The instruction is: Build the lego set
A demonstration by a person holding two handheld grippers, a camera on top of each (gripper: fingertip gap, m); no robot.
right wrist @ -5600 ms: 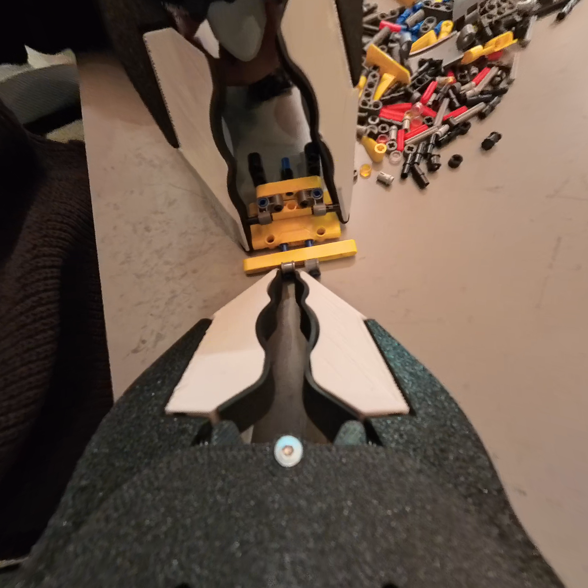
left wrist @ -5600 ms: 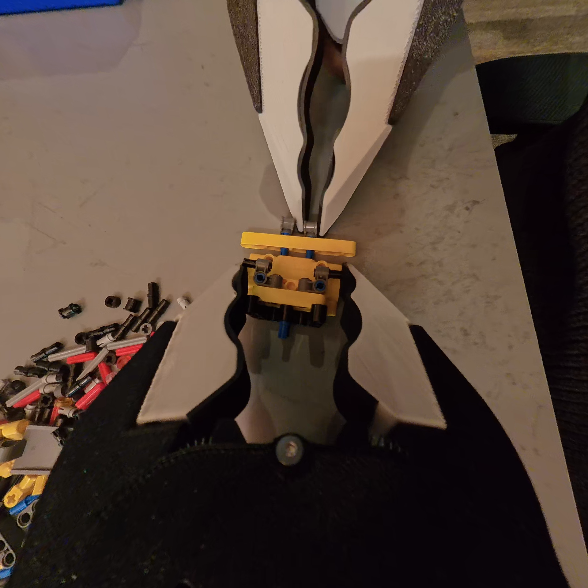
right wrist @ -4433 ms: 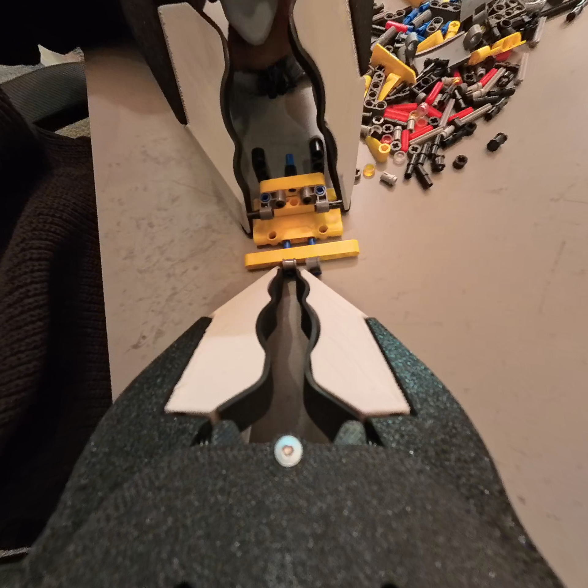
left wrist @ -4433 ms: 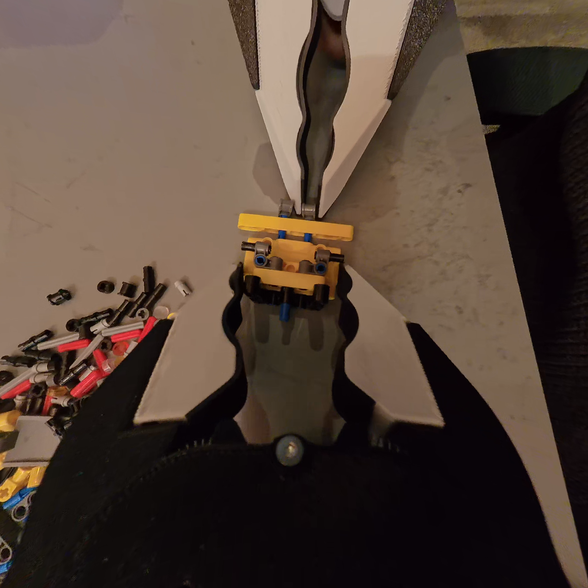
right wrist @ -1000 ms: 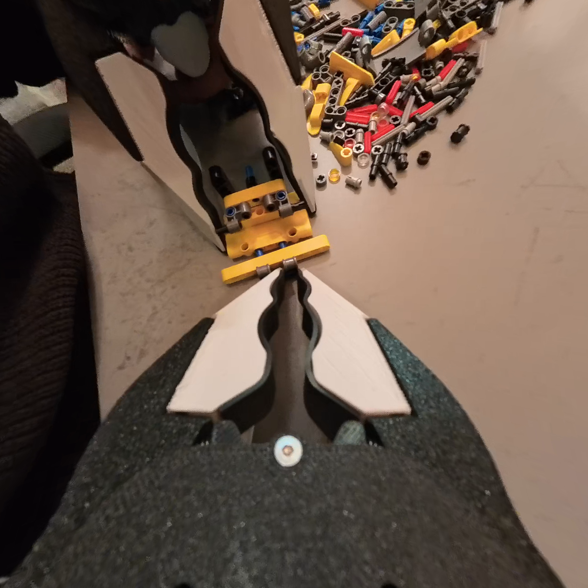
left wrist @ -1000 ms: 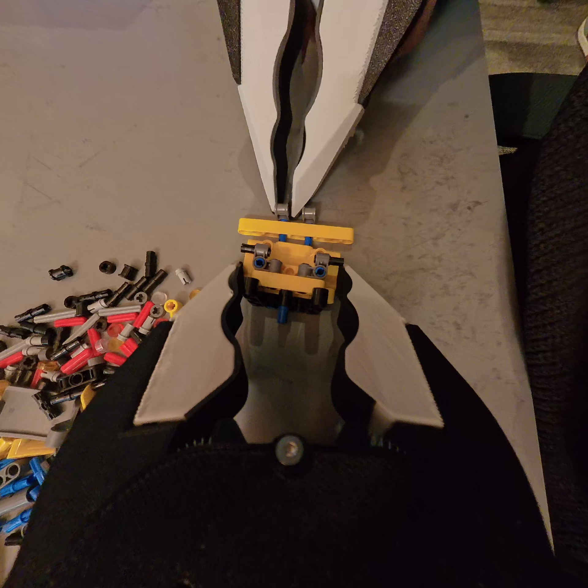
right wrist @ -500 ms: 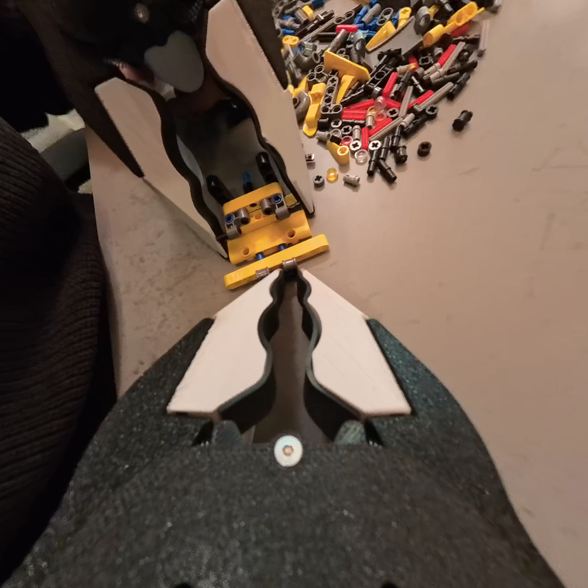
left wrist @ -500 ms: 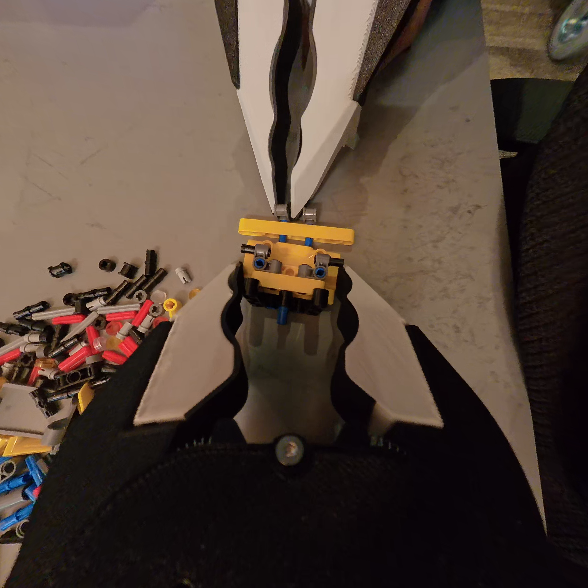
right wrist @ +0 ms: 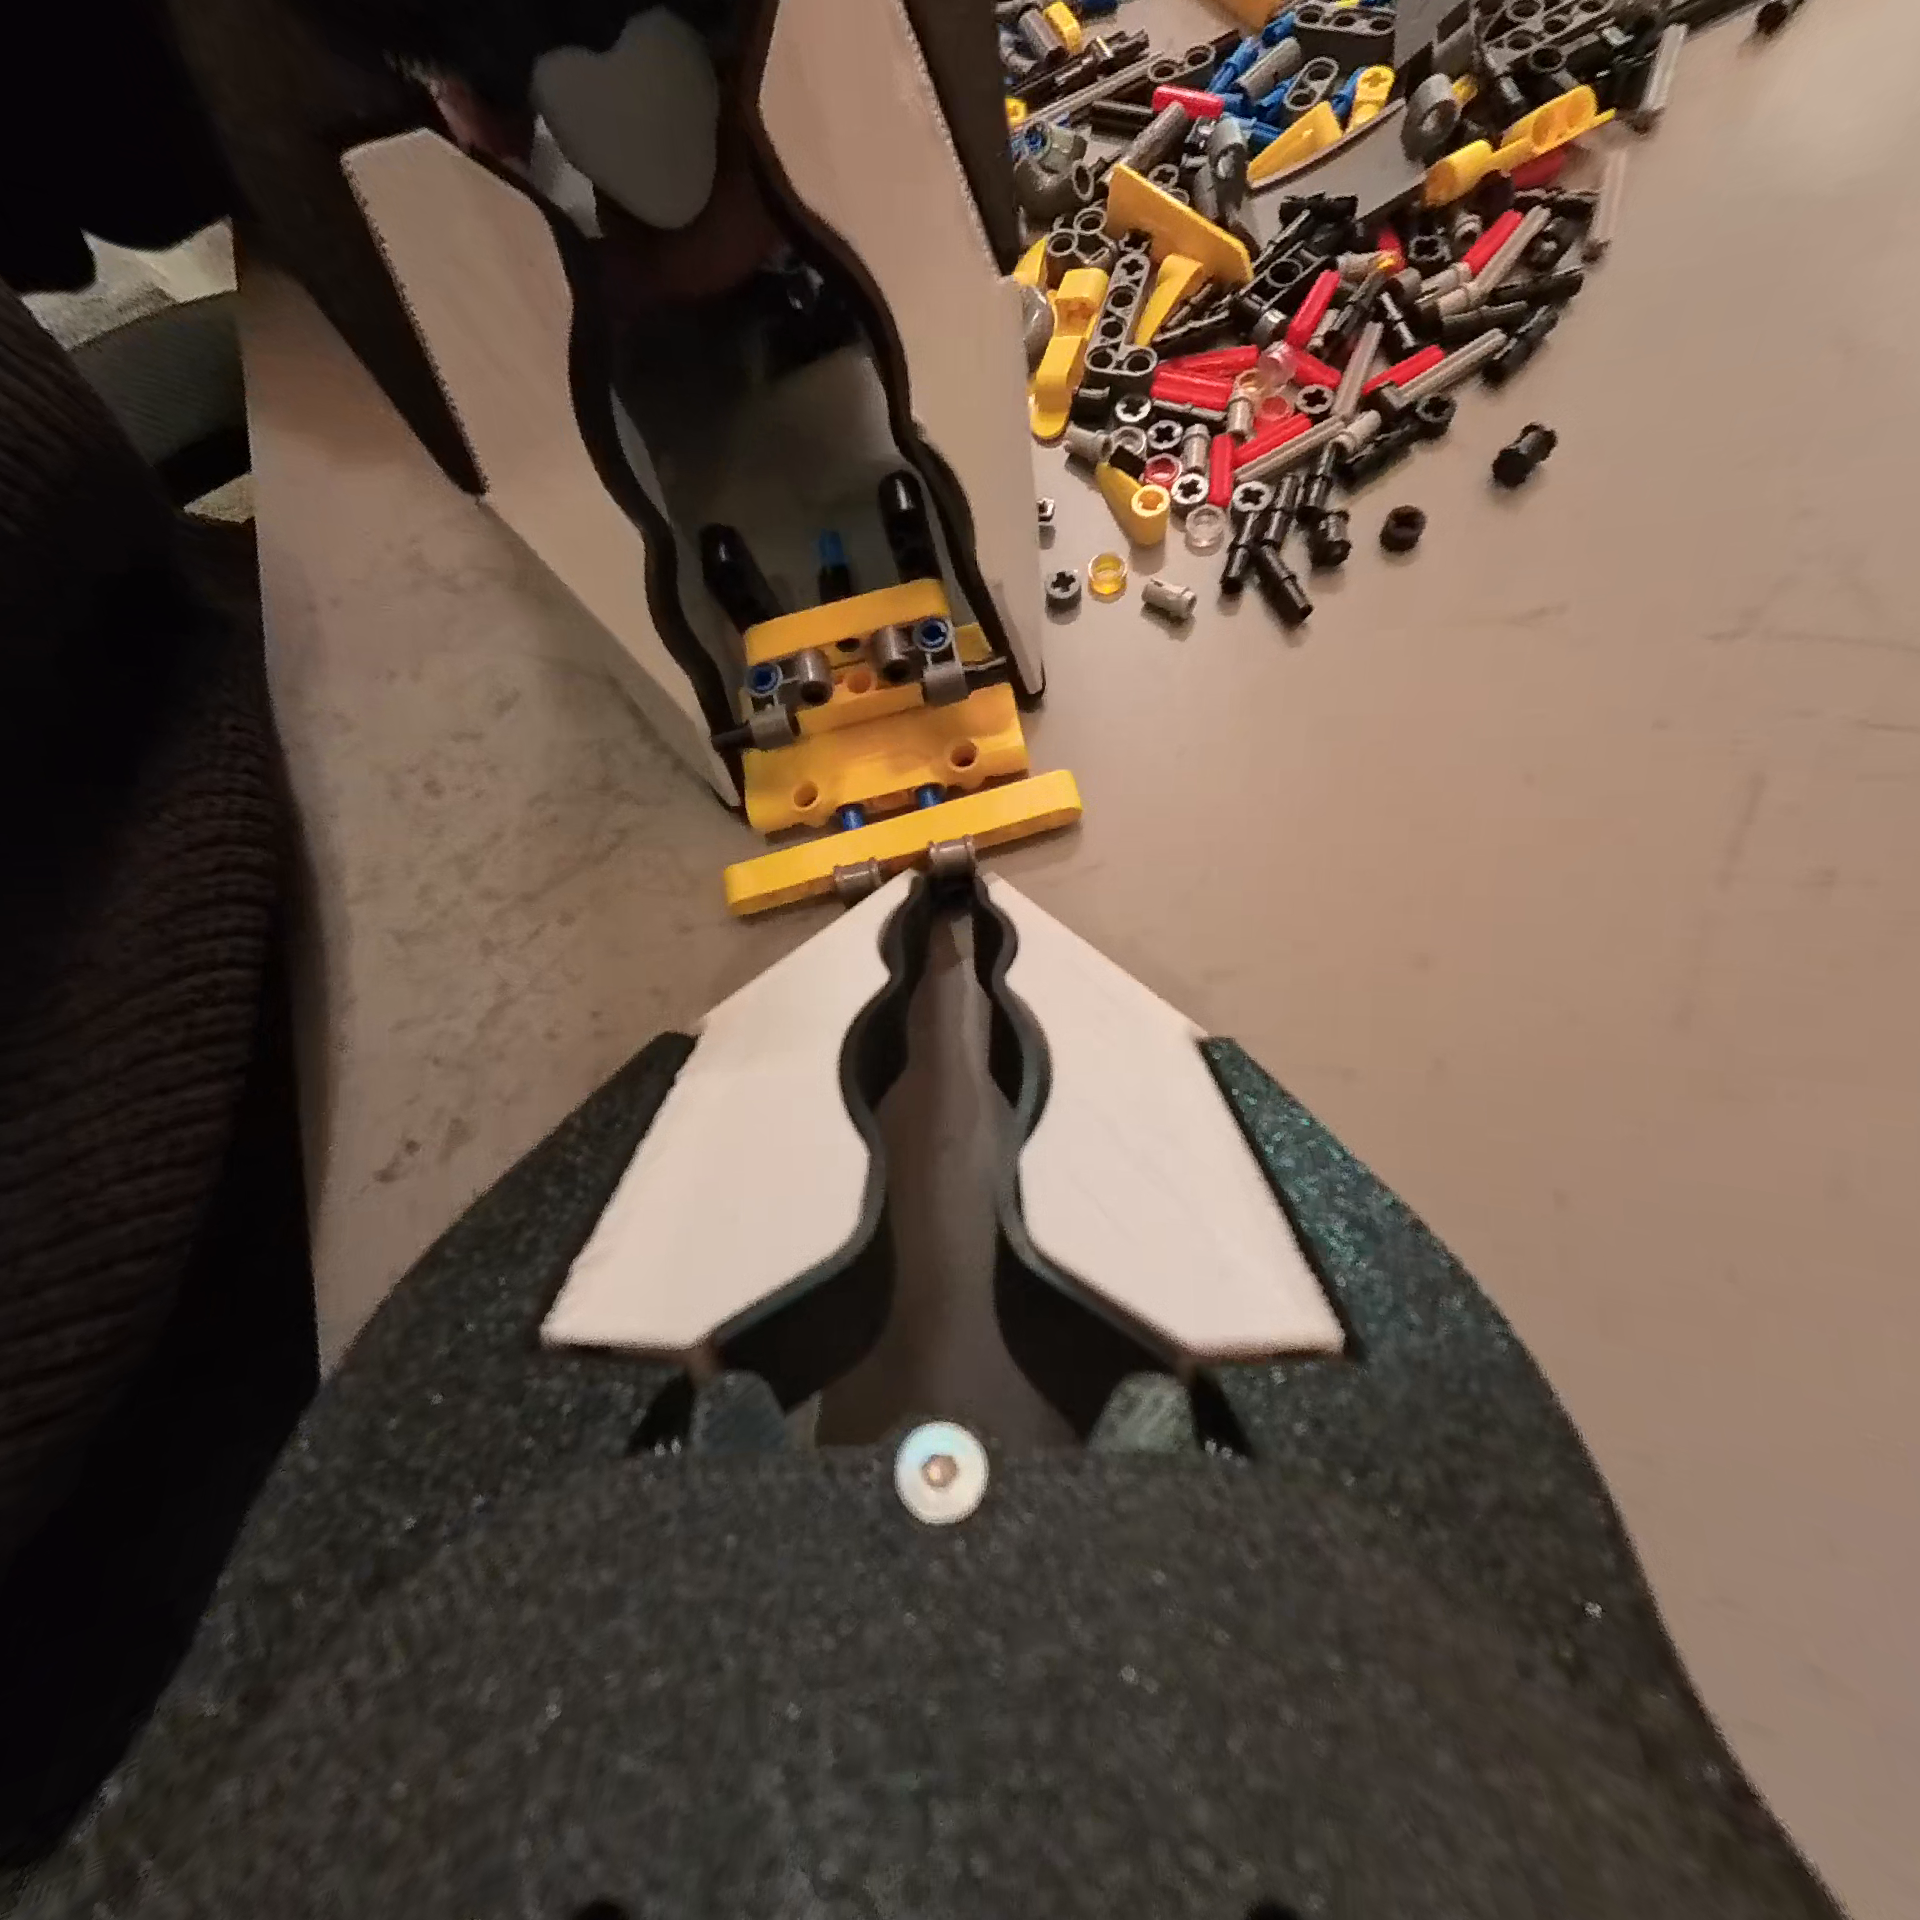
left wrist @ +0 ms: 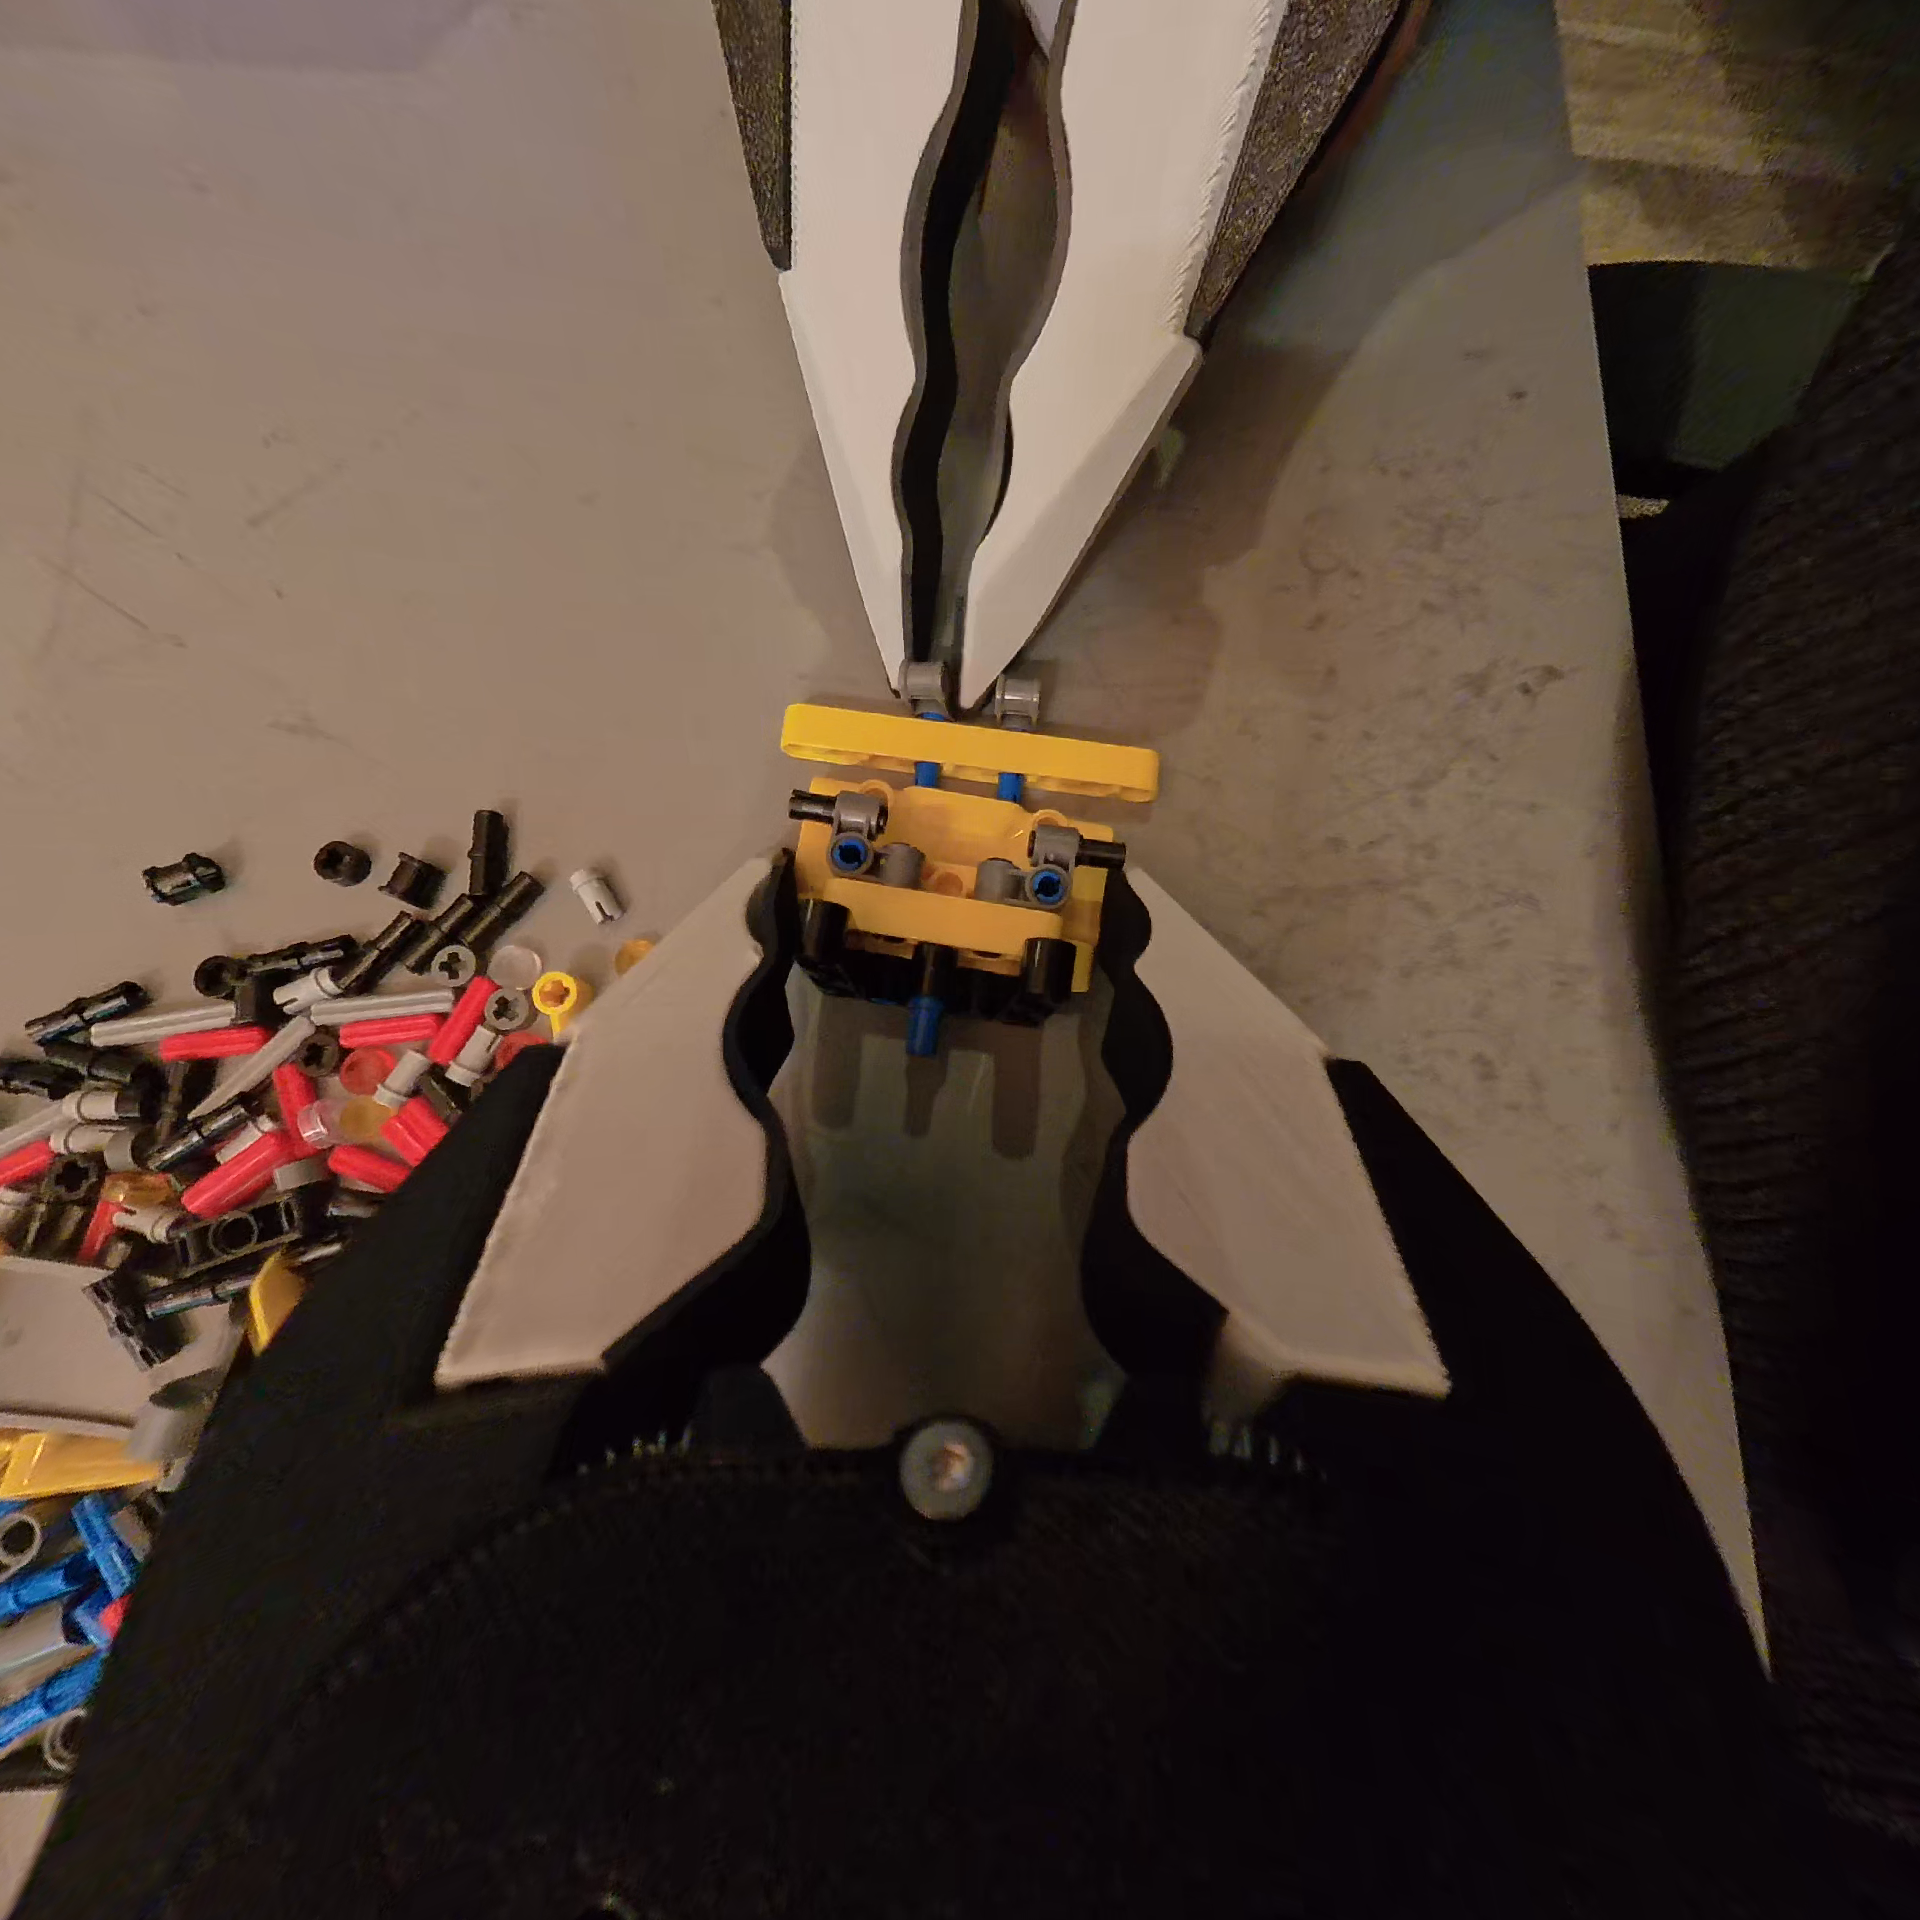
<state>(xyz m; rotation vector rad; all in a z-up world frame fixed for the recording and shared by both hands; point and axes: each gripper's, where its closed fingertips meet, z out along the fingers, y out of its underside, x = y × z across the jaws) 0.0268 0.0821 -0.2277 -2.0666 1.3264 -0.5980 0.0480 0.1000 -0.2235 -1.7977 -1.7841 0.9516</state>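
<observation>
The left gripper (left wrist: 951,914) was clamped across the sides of a small yellow brick assembly (left wrist: 951,883), steadying it just above the grey tabletop (left wrist: 364,468), while the right gripper (right wrist: 940,883) came in head-on, its tips pinched together on one of two small grey connectors (right wrist: 951,857) sticking out of the long yellow beam (right wrist: 904,842) at the front, which rode on two blue pins. The tabletop edge ran close on the person's side, near a dark knitted sleeve (right wrist: 125,935); the loose parts pile (right wrist: 1299,343) lay well apart, with bare surface between.
</observation>
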